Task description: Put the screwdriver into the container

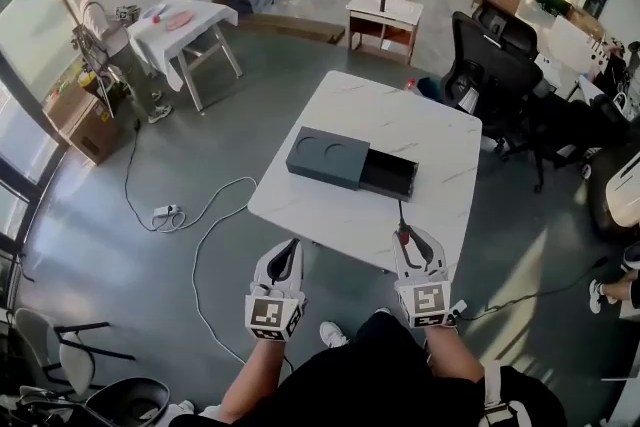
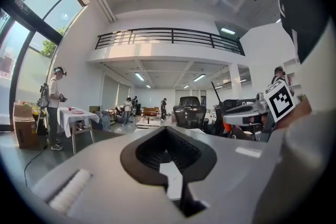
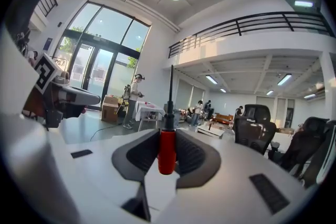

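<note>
Nearly level, shaft leading

Across the worktop [image 1: 425, 130], the dark container [image 1: 328, 157] is sitting with its drawer [image 1: 392, 173] pulled open, well apart from both claws. The long shaft is leading, so it could be striking the drawer's rim and twisting in the grip. The right claw [image 1: 418, 240] is pointing almost level, clamping the screwdriver [image 3: 167, 149] by its red handle. The left claw [image 1: 287, 253] appears to be closed and empty.
</note>
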A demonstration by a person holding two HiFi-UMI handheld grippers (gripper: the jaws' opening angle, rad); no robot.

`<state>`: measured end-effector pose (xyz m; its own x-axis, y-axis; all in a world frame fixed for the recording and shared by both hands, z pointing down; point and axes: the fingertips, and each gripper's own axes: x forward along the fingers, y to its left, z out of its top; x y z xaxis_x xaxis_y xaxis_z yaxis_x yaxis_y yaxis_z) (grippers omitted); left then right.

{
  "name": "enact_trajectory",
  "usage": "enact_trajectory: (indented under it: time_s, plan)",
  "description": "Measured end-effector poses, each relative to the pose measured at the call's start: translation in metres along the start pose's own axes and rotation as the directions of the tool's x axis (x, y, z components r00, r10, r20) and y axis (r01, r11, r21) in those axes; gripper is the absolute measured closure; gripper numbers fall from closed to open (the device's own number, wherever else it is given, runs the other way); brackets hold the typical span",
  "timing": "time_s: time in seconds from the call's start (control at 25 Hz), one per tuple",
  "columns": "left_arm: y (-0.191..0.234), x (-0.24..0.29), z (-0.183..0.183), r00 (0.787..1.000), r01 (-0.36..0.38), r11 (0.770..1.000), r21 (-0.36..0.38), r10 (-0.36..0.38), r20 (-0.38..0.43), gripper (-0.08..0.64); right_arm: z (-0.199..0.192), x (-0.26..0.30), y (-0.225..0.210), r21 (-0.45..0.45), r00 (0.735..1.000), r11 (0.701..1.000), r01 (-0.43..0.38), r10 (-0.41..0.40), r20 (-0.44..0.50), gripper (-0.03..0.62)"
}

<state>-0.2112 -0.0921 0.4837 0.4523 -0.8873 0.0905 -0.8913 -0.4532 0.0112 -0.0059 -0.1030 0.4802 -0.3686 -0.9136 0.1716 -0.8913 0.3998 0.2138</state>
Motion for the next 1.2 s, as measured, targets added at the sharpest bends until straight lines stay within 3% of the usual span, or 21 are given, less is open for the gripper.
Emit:
enact_trajectory:
  time_s: [0.4,0.96,1.2]
  plan:
    - [-0.014,0.060,-0.004,0.998,0.058,0.998,-0.009,-0.058,-0.026,0.552,0.005,0.029,-0.041,0.005,0.999,0.999,0.044,-0.044,0.008,0.499]
    - [-0.022,0.155,0.007,0.997,0.058,0.997,0.041,-0.056,-0.052,0.552,-0.012,0.094,-0.087,0.012,0.998,0.998,-0.063,0.063,0.002,0.499]
    - [-0.027,0.170,-0.003,0.994,0.046,0.999,0.011,-0.045,-0.098,0.552,-0.030,0.115,-0.099,0.029,0.993,0.993,-0.113,0.114,-0.022,0.499]
